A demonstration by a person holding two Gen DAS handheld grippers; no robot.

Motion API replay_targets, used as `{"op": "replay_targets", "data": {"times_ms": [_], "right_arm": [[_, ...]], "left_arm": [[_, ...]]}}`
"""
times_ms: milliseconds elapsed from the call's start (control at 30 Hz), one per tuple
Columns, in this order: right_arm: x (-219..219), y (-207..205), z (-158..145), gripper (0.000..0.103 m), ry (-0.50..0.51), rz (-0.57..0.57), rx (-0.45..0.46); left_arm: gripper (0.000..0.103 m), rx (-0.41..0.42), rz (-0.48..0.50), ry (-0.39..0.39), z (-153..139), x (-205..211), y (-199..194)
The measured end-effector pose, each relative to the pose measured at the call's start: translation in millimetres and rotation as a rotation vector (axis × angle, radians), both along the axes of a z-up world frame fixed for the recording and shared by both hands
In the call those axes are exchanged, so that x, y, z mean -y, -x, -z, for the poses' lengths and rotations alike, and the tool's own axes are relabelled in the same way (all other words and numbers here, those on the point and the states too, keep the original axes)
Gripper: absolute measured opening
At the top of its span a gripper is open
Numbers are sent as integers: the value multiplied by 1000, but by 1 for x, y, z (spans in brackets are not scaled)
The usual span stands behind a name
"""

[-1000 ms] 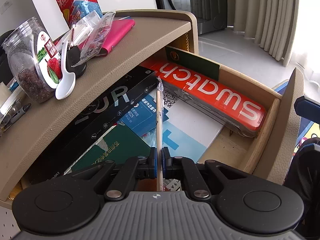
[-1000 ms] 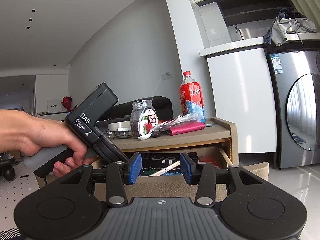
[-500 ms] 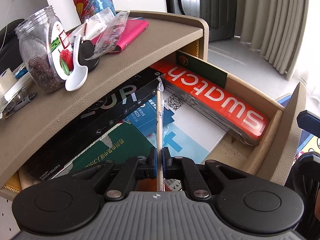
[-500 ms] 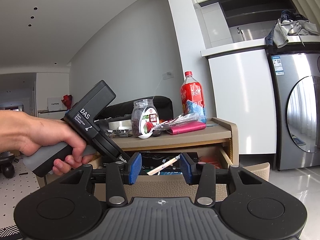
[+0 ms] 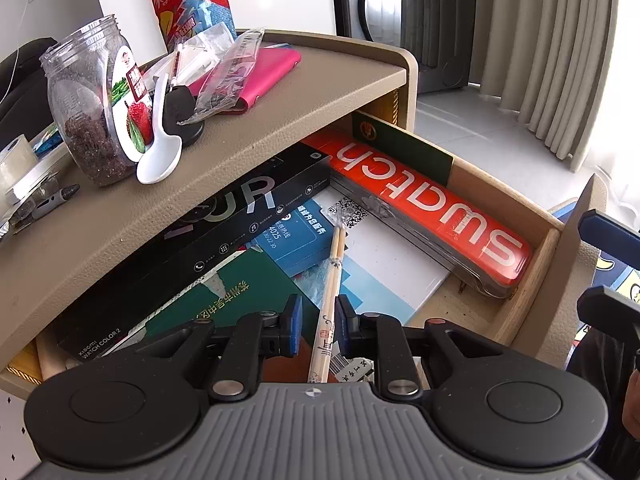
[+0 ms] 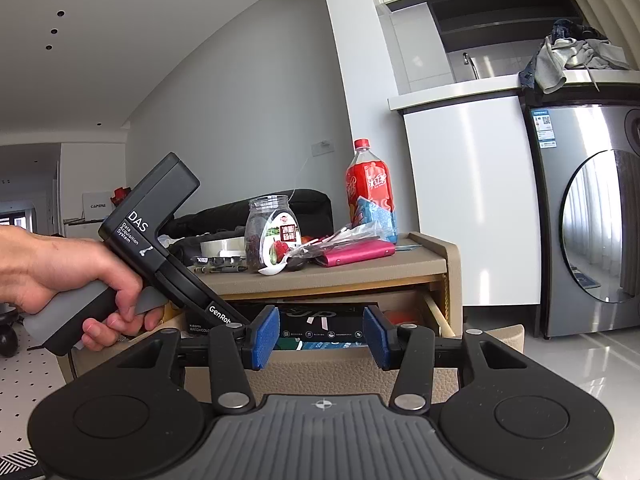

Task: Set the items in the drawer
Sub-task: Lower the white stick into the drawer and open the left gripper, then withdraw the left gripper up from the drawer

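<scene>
Chopsticks [image 5: 331, 292], a wrapped pair, lie inside the open drawer [image 5: 536, 264] on top of the papers and a blue card [image 5: 298, 236], beside the long orange box [image 5: 424, 208]. The left gripper [image 5: 316, 326] hangs just above them with its jaws spread, a blue pad on either side and neither pad touching them. The right gripper [image 6: 320, 338] faces the drawer front, jaws wide apart and empty. A jar [image 5: 96, 104] stands above the drawer on the cabinet top.
</scene>
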State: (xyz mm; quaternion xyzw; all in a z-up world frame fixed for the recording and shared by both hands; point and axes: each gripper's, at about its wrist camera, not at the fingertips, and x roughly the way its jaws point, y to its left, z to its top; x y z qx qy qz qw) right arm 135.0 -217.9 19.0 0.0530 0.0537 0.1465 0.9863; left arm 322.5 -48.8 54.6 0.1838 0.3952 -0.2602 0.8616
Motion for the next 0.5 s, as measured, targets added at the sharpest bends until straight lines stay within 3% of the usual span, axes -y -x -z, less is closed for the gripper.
{"op": "replay_targets", "data": {"times_ms": [233,500], "right_arm": [[-3,1,1,51,8,-8,-2],[-2,3,-1,51,4,-14,4]], "left_arm": [[27,130,-38,36,-9,-7,15],[46,318,-110,79,-20,-17,57]]}}
